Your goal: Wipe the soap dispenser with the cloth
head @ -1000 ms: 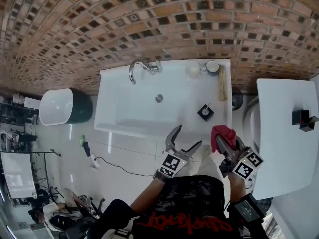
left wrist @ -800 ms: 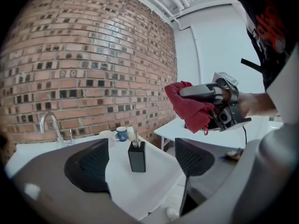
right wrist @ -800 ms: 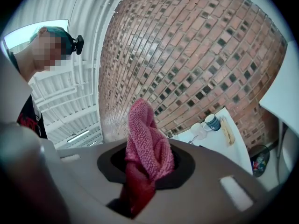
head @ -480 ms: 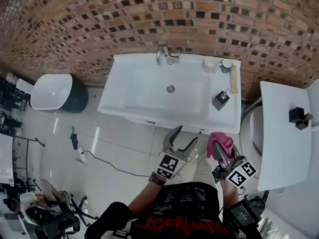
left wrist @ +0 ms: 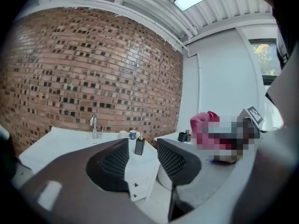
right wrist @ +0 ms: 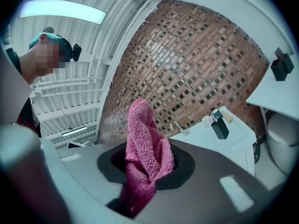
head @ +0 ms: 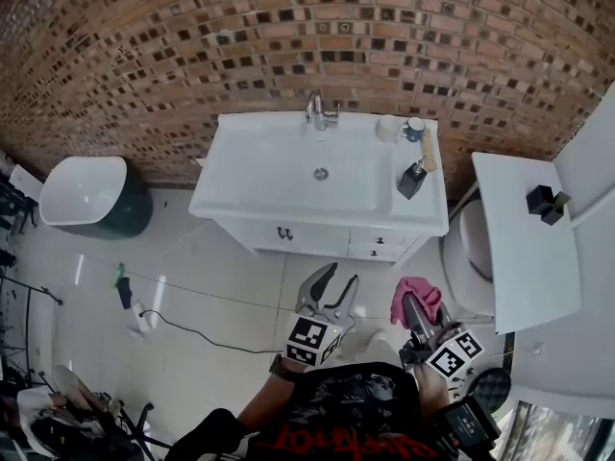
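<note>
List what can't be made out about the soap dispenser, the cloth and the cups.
Soap dispenser: too small in every view to show any dirt.
Cloth: lower end buried inside the right claw, right gripper view.
Cups: contents too small to see, head view.

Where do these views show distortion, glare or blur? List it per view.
Head view: the brick wall bows outward, and the floor tiles carry streaks of glare. Left gripper view: round fisheye frame with black corners; a mosaic patch covers the area beside the cloth. Right gripper view: the ceiling light is blown out; the cloth is crisp.
</note>
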Action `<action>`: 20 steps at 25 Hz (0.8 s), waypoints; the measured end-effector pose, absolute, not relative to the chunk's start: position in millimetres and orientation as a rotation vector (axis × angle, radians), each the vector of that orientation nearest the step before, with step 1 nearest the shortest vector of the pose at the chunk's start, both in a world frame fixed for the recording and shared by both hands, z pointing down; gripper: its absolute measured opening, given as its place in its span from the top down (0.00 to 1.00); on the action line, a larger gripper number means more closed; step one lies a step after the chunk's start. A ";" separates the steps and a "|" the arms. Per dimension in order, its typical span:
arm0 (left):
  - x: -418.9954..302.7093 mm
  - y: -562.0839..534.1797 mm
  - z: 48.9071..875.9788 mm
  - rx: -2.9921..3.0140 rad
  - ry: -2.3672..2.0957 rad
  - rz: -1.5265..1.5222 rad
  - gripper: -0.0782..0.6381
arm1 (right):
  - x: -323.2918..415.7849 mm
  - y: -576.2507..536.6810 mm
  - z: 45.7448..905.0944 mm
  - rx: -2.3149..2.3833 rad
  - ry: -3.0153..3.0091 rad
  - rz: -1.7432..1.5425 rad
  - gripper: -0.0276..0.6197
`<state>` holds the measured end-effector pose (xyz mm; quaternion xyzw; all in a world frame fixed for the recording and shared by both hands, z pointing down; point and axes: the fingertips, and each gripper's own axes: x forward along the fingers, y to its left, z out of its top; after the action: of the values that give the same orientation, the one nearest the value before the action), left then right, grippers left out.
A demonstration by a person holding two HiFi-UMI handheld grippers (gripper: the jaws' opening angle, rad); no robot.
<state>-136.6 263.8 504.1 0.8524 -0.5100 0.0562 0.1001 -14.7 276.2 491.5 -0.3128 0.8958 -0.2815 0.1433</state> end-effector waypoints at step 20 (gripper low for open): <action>-53.1 330.6 418.0 2.843 -1.172 -0.144 0.89 | 55.8 327.1 430.5 -0.933 2.506 -0.635 0.82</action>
<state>-53.1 330.6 418.0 0.9231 -0.3804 -0.0467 0.0316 55.8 327.1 430.5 -0.3330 0.8942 -0.2266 0.1952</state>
